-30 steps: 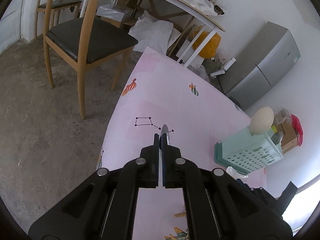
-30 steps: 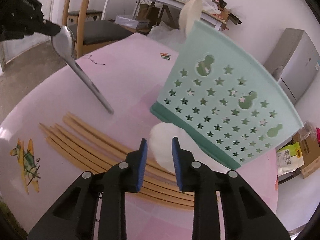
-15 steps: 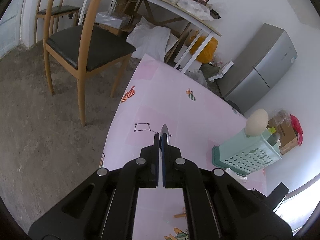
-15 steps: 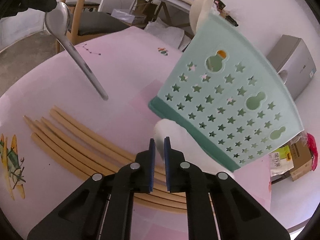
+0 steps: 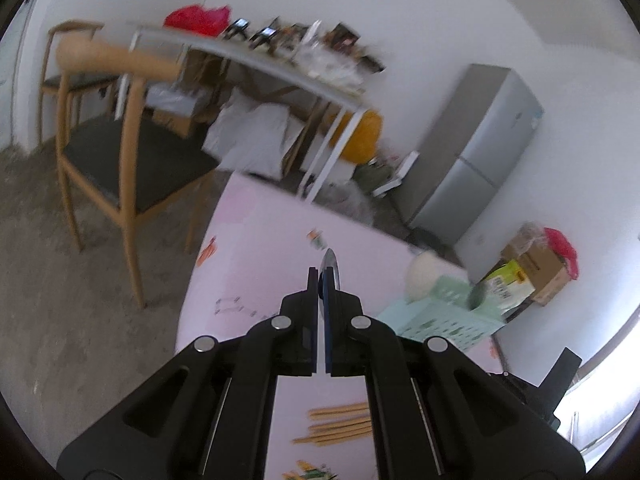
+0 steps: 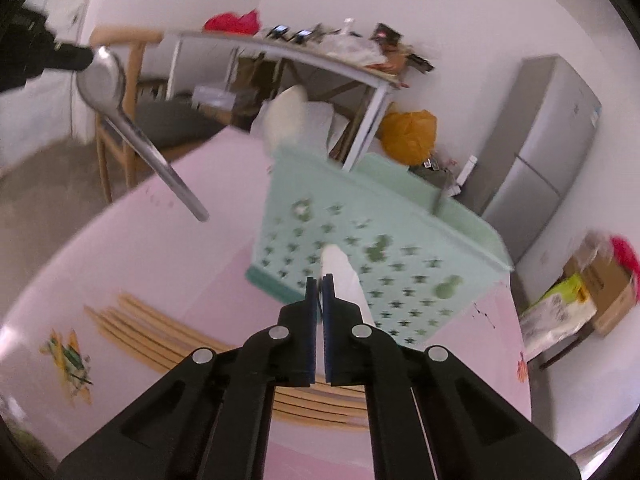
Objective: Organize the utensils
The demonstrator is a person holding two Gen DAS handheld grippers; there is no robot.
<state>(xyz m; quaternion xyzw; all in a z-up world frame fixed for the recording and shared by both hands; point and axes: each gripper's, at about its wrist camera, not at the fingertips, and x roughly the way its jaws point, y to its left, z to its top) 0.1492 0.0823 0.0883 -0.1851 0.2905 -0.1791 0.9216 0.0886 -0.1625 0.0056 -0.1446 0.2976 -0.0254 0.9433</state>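
Observation:
My left gripper (image 5: 321,280) is shut on the bowl of a metal spoon (image 5: 330,261), seen edge-on above the pink table (image 5: 256,248). From the right wrist view the metal spoon (image 6: 120,104) hangs in the air at the upper left, handle slanting down. My right gripper (image 6: 320,285) has its jaws closing tight on a white spoon (image 6: 340,276), and the pads press it. It is lifted in front of the mint star-holed basket (image 6: 384,248). Another white spoon (image 6: 286,120) stands in that basket. Several wooden chopsticks (image 6: 160,336) lie on the table to the left.
A wooden chair (image 5: 120,152) stands off the table's far left corner. Behind it are a cluttered desk (image 5: 288,76), an orange bag (image 6: 408,132) and a grey fridge (image 5: 476,152). A cardboard box (image 5: 536,272) sits on the floor at right.
The right gripper closed on the white spoon and lifted it off the table. The left gripper rose too, and the metal spoon's handle tip left the table.

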